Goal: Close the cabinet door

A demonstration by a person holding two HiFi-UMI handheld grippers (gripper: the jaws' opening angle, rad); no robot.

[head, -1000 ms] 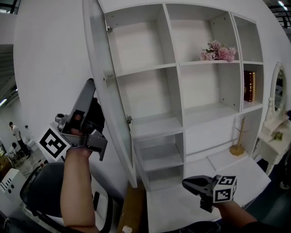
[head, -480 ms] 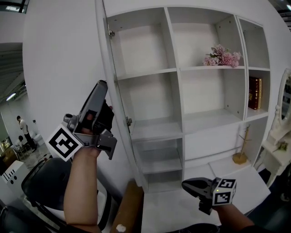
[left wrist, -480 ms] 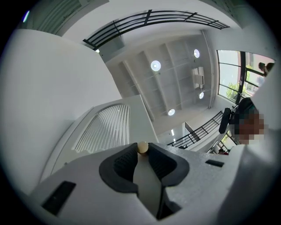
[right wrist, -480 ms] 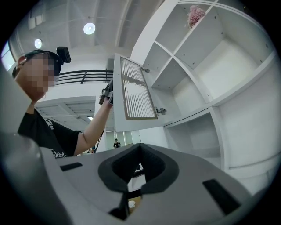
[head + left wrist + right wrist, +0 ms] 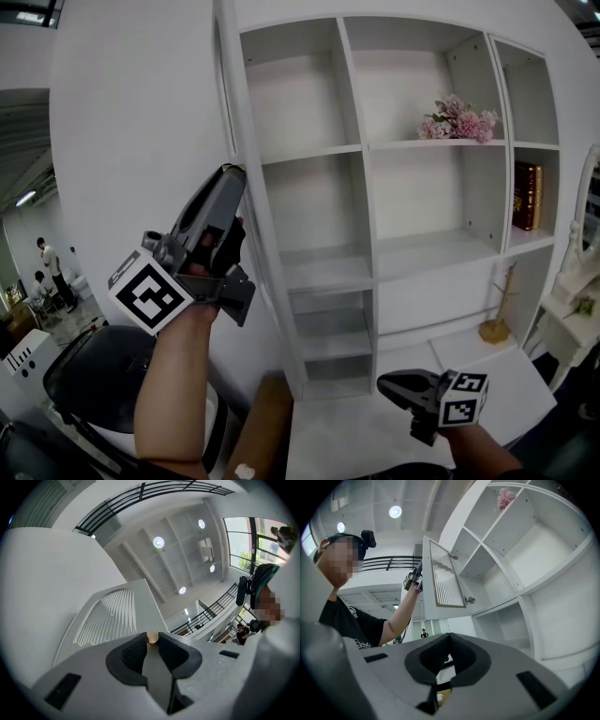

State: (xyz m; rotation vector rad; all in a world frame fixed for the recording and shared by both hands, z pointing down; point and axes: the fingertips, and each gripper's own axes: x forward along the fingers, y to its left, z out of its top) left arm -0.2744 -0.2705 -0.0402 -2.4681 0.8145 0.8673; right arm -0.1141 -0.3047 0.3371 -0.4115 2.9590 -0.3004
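Left gripper (image 5: 152, 642) first: its jaws are pinched on the small brass knob (image 5: 152, 637), which sits right at the tips, with the dark pads pressed in from either side. The knob belongs to the cabinet door (image 5: 445, 578), and the door's ribbed panel rises just behind the jaws. In the head view the door stands well out from the cabinet (image 5: 361, 187), seen almost edge-on, hinged on the left side, with the raised left gripper against its outer face. Right gripper (image 5: 449, 637) now: jaws together, nothing between them, held low and well apart from the door, over the white counter (image 5: 347, 436) at the cabinet's foot. The cabinet's open shelves are mostly bare: pink flowers (image 5: 457, 117) on an upper shelf, a dark book (image 5: 527, 195) upright in the narrow right-hand bay. A black chair (image 5: 94, 366) sits down at the left, below the left arm. Overhead there is a high ceiling with round lights (image 5: 158, 542) and black railings (image 5: 140, 494).
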